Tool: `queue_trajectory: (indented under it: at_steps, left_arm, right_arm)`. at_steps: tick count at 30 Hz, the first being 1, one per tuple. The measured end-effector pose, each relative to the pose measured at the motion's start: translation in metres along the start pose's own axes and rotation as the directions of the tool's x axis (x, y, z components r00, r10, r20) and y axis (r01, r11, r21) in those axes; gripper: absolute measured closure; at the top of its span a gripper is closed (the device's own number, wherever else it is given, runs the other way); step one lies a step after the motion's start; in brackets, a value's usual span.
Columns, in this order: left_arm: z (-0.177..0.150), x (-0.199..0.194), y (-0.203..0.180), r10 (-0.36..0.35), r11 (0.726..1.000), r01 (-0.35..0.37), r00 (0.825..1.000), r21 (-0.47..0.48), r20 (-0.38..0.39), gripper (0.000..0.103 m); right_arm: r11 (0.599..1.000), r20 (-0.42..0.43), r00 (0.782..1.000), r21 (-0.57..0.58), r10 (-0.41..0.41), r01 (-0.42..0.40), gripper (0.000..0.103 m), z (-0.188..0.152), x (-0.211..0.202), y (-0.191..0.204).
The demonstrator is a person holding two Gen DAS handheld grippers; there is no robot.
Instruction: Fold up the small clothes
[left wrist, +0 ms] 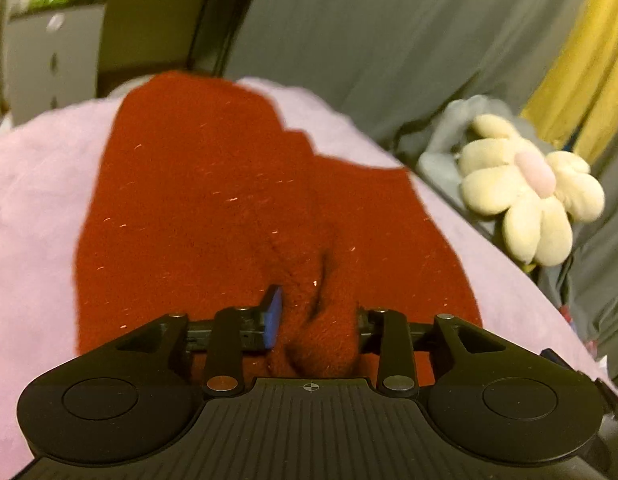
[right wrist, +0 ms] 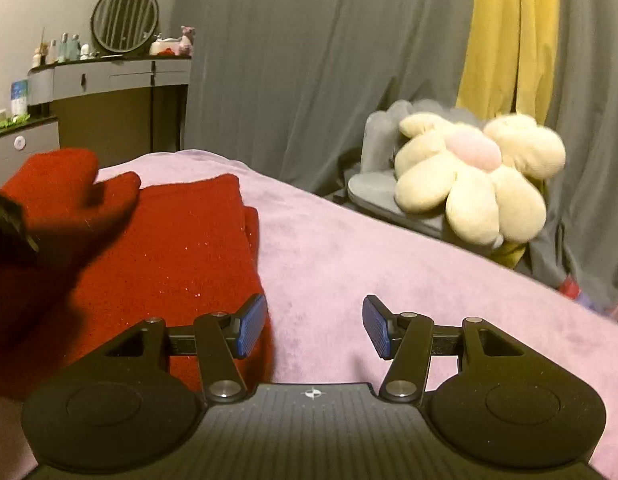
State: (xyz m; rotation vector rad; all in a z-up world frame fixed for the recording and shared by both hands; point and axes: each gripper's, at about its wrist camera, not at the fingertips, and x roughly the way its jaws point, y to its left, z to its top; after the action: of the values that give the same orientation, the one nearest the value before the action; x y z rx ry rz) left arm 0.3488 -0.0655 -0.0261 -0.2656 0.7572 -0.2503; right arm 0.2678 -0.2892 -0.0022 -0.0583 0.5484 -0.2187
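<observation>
A red knitted garment point(left wrist: 213, 200) with small glitter flecks lies on a pink fleece blanket point(left wrist: 33, 200). My left gripper point(left wrist: 315, 320) is shut on a bunched fold of the red garment at its near edge; the right finger is hidden by the cloth. In the right wrist view the red garment point(right wrist: 177, 248) lies to the left, partly folded over, with a lifted part at far left. My right gripper point(right wrist: 315, 326) is open and empty, low over the blanket point(right wrist: 389, 260), its left pad point(right wrist: 251, 326) beside the garment's right edge.
A cream flower-shaped plush point(right wrist: 473, 184) sits on a grey chair point(right wrist: 373, 192) beyond the bed's right edge. Grey and yellow curtains point(right wrist: 505, 36) hang behind. A dresser with a round mirror point(right wrist: 125, 16) and bottles stands at the far left.
</observation>
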Motion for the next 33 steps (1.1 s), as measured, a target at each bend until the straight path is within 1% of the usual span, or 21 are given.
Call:
queue_trajectory:
  at_steps: [1, 2, 3, 5, 6, 8, 10, 11, 12, 14, 16, 18, 20, 21, 23, 24, 25, 27, 29, 31, 33]
  left_arm:
    - [-0.002, 0.000, -0.004, -0.021, 0.999, 0.021, 1.000, 0.032, 0.007, 0.042]
    - [-0.003, -0.002, -0.007, -0.054, 0.997, 0.054, 0.999, 0.061, 0.000, 0.024]
    - [-0.004, -0.006, -0.010, -0.075, 0.993, 0.075, 0.997, 0.092, -0.005, 0.015]
    - [-0.005, -0.017, -0.013, -0.076, 0.989, 0.077, 0.997, 0.124, -0.010, 0.014]
    - [-0.005, -0.025, -0.010, -0.086, 0.991, 0.086, 0.996, 0.106, -0.010, 0.014]
    - [-0.006, -0.045, 0.002, -0.124, 0.992, 0.124, 0.992, 0.016, 0.005, 0.014]
    - [-0.008, -0.064, 0.010, -0.147, 0.988, 0.148, 0.988, -0.044, 0.039, 0.014]
    - [-0.011, -0.074, 0.016, -0.137, 0.988, 0.140, 0.989, -0.059, 0.057, 0.014]
    - [-0.014, -0.083, 0.022, -0.108, 0.991, 0.113, 0.992, -0.070, 0.072, 0.013]
    - [-0.024, -0.098, 0.035, -0.011, 0.996, 0.020, 0.995, -0.090, 0.095, 0.011]
    - [-0.035, -0.105, 0.050, 0.088, 0.992, -0.077, 0.991, -0.102, 0.098, 0.011]
    - [-0.044, -0.103, 0.066, 0.135, 0.982, -0.120, 0.986, -0.147, 0.096, 0.011]
    - [-0.052, -0.093, 0.083, 0.140, 0.965, -0.121, 0.988, -0.232, 0.070, 0.012]
    - [-0.055, -0.088, 0.090, 0.121, 0.960, -0.102, 0.991, -0.262, 0.060, 0.012]
    - [-0.060, -0.080, 0.098, 0.097, 0.953, -0.077, 0.994, -0.293, 0.055, 0.010]
    - [-0.061, -0.078, 0.100, 0.096, 0.951, -0.076, 0.994, -0.299, 0.051, 0.010]
    - [-0.058, -0.076, 0.101, 0.091, 0.951, -0.071, 0.995, -0.300, 0.051, 0.009]
    - [-0.052, -0.077, 0.099, 0.096, 0.958, -0.077, 0.994, -0.276, 0.055, 0.009]
    - [-0.046, -0.078, 0.100, 0.110, 0.961, -0.094, 0.993, -0.261, 0.049, 0.009]
    - [-0.042, -0.081, 0.100, 0.140, 0.960, -0.121, 0.988, -0.254, 0.058, 0.009]
    - [-0.041, -0.081, 0.108, 0.143, 0.957, -0.123, 0.988, -0.263, 0.058, 0.008]
  right_arm:
    - [1.000, -0.003, 1.000, 0.003, 0.002, -0.002, 0.049, 0.000, 0.000, 0.000]
    - [1.000, -0.005, 1.000, 0.004, 0.006, -0.006, 0.049, 0.000, 0.002, 0.001]
    - [1.000, -0.003, 1.000, 0.006, 0.013, -0.013, 0.049, 0.001, 0.002, 0.002]
    - [0.999, 0.006, 0.999, 0.010, 0.033, -0.033, 0.049, 0.004, 0.003, 0.003]
    - [0.999, 0.012, 0.999, 0.011, 0.043, -0.043, 0.049, 0.004, 0.000, 0.004]
    - [0.998, 0.023, 0.998, 0.009, 0.058, -0.058, 0.048, 0.006, -0.004, 0.007]
    - [0.997, 0.037, 0.996, 0.000, 0.077, -0.077, 0.047, 0.008, -0.007, 0.012]
    - [0.996, 0.041, 0.995, -0.007, 0.087, -0.087, 0.046, 0.009, -0.010, 0.015]
    - [0.995, 0.044, 0.994, -0.014, 0.102, -0.102, 0.046, 0.010, -0.012, 0.018]
    - [0.989, 0.051, 0.988, -0.008, 0.148, -0.147, 0.045, 0.013, -0.018, 0.023]
    - [0.975, 0.046, 0.975, 0.027, 0.218, -0.219, 0.043, 0.018, -0.023, 0.026]
    - [0.940, 0.033, 0.944, 0.090, 0.329, -0.330, 0.039, 0.024, -0.025, 0.027]
    - [0.881, 0.010, 0.893, 0.159, 0.450, -0.446, 0.030, 0.033, -0.021, 0.028]
    - [0.850, -0.006, 0.866, 0.196, 0.499, -0.489, 0.026, 0.040, -0.016, 0.028]
    - [0.787, -0.038, 0.810, 0.267, 0.586, -0.557, 0.009, 0.053, 0.000, 0.030]
    - [0.760, -0.057, 0.784, 0.298, 0.618, -0.578, 0.008, 0.060, 0.012, 0.031]
    - [0.744, -0.089, 0.764, 0.326, 0.639, -0.583, 0.007, 0.065, 0.025, 0.034]
    - [0.721, -0.150, 0.729, 0.371, 0.668, -0.585, 0.007, 0.074, 0.052, 0.042]
    - [0.716, -0.219, 0.698, 0.394, 0.682, -0.576, 0.007, 0.076, 0.076, 0.056]
    - [0.706, -0.262, 0.665, 0.402, 0.699, -0.583, 0.007, 0.074, 0.087, 0.071]
    - [0.711, -0.266, 0.665, 0.366, 0.698, -0.600, 0.011, 0.073, 0.088, 0.082]
